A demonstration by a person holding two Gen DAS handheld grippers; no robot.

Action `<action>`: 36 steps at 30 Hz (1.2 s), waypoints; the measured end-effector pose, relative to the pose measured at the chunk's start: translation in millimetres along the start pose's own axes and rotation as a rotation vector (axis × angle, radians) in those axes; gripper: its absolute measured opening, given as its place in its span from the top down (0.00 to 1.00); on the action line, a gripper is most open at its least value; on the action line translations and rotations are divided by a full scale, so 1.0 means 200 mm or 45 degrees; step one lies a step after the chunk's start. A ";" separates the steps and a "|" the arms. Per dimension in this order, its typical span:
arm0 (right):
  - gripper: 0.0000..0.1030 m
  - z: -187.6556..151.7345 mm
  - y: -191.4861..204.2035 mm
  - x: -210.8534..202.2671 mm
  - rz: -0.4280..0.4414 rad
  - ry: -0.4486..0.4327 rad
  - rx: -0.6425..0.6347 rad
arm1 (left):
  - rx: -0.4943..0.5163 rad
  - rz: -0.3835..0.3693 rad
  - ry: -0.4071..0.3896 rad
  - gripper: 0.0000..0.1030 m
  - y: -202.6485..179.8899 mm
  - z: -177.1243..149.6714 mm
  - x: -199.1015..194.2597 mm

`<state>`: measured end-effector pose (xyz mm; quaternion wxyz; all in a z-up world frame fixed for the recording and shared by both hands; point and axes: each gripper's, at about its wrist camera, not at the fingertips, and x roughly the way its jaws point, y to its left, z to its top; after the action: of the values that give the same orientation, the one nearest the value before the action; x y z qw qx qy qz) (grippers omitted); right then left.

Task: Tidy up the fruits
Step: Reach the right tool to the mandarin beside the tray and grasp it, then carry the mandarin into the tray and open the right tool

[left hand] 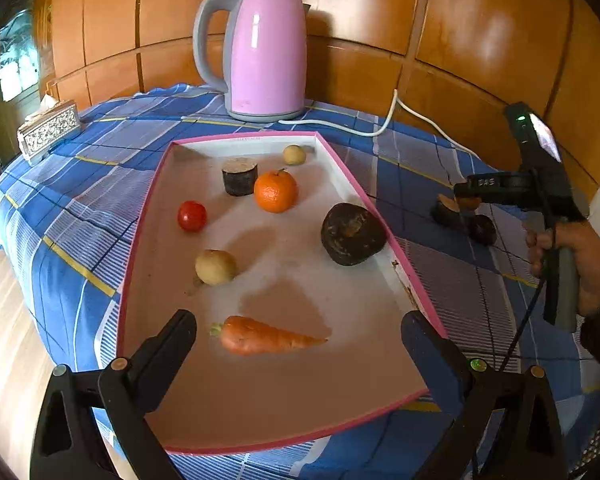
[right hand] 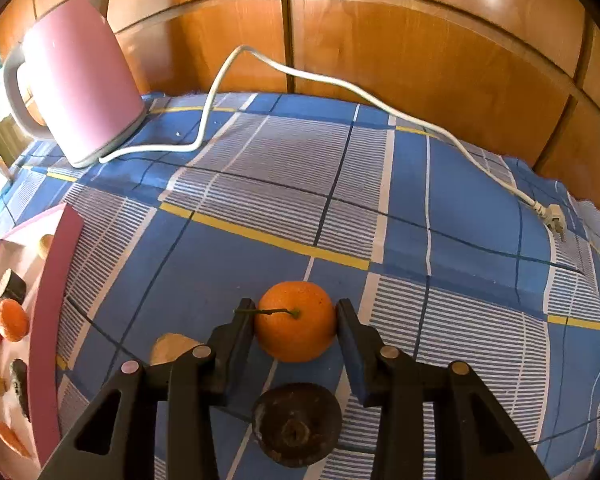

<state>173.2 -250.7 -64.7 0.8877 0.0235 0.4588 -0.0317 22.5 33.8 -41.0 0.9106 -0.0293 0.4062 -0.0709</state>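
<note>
My right gripper (right hand: 295,308) is shut on an orange (right hand: 296,322) that rests on the blue checked cloth, one pad against each side of it. A dark round fruit (right hand: 296,424) lies just in front of it and a pale cut piece (right hand: 170,348) to its left. The left wrist view shows this gripper (left hand: 466,196) from the side, held by a hand (left hand: 576,256), right of the pink-rimmed tray (left hand: 148,216). My left gripper (left hand: 300,320) stands open over the tray's near end, above a carrot (left hand: 264,336). A potato (left hand: 216,266), tomato (left hand: 192,216), second orange (left hand: 276,191) and dark round fruit (left hand: 352,234) also lie in the tray.
A pink kettle (left hand: 260,52) stands at the back against the wooden wall. Its white cord (right hand: 340,84) trails across the cloth to a loose plug (right hand: 554,218). A patterned tissue box (left hand: 48,132) sits at the far left edge. A dark cylinder (left hand: 240,176) and a small potato (left hand: 294,155) lie in the tray's far end.
</note>
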 end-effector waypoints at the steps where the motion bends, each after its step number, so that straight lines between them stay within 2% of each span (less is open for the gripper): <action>1: 0.60 0.00 0.00 -0.01 0.004 -0.010 -0.001 | -0.007 0.009 0.003 0.00 0.00 0.00 0.00; 17: 0.60 -0.07 -0.03 -0.23 0.070 -0.091 0.032 | -0.234 0.181 0.015 0.00 0.17 -0.01 -0.06; 22: 0.60 -0.13 0.01 -0.31 0.106 -0.108 0.015 | -0.300 0.197 0.005 0.00 0.22 -0.01 -0.09; 36: 0.60 -0.33 0.18 -0.41 0.251 -0.062 -0.065 | -0.335 0.223 -0.028 0.00 0.24 -0.02 -0.14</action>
<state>74.5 -206.7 -35.6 0.8976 0.0451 0.4333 0.0671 5.6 86.6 -28.1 0.9059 -0.1134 0.4031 0.0630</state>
